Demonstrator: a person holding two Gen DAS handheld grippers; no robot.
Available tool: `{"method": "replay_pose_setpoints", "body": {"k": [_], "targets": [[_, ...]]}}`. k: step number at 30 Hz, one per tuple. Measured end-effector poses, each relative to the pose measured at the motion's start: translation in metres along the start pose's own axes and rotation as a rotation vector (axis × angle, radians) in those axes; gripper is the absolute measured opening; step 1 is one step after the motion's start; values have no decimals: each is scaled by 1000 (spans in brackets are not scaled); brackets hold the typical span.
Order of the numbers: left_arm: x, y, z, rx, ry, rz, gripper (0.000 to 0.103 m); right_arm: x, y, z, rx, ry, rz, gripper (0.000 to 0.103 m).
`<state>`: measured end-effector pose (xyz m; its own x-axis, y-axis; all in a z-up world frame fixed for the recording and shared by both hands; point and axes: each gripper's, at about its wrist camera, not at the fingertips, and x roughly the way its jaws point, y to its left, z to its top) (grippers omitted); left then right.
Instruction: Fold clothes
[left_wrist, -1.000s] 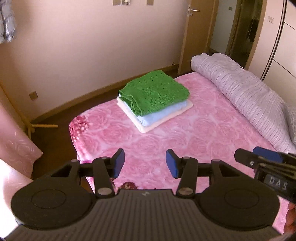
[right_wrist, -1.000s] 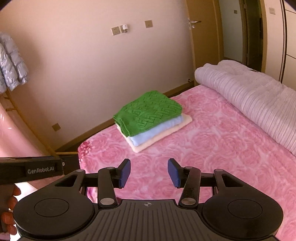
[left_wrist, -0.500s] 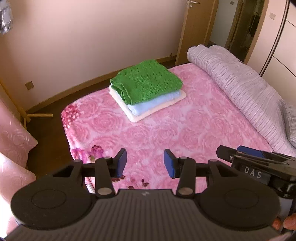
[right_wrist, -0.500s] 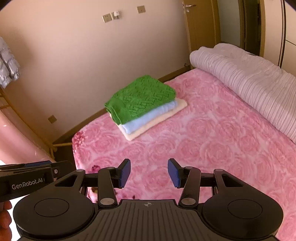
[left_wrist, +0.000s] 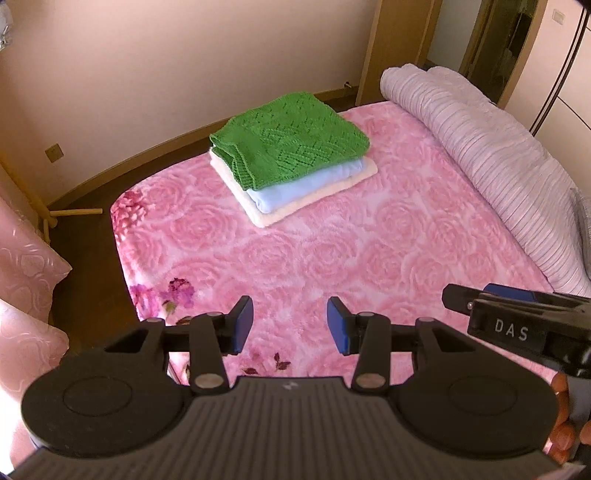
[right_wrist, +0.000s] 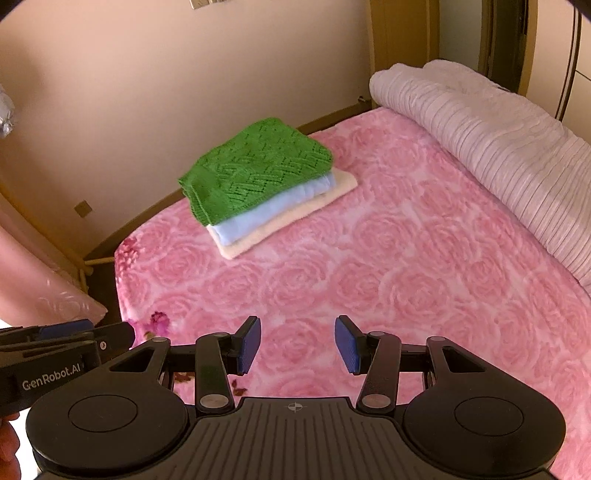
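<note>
A stack of three folded clothes sits on the pink rose-patterned bedspread toward the far corner of the bed, at about 12 o'clock from both grippers and well apart from them. On top lies the green knitted sweater, under it the light blue garment, and at the bottom the cream garment, whose edges stick out past the other two. The left gripper hovers above the near edge of the bedspread with its blue-padded jaws spread apart and nothing between them. The right gripper hangs level beside it, jaws likewise apart and empty; in the left wrist view its side shows at about 3 o'clock, and in the right wrist view the left one shows at about 9 o'clock. A rolled, striped lilac quilt lies along the bed's edge at 2 o'clock, near the stack but not touching it. A pink curtain hangs at 9 o'clock, beside the dark floor and the beige wall.
</note>
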<state>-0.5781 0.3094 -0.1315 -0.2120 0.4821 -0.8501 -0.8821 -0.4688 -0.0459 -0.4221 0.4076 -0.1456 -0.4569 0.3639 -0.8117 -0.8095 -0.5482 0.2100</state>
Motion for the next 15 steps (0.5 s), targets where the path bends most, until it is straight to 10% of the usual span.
{"method": "replay_pose_setpoints", "body": {"k": [15], "targets": [[40,-9,23,7,49,13,40,36,-16,29,17,42,-23,49]]}}
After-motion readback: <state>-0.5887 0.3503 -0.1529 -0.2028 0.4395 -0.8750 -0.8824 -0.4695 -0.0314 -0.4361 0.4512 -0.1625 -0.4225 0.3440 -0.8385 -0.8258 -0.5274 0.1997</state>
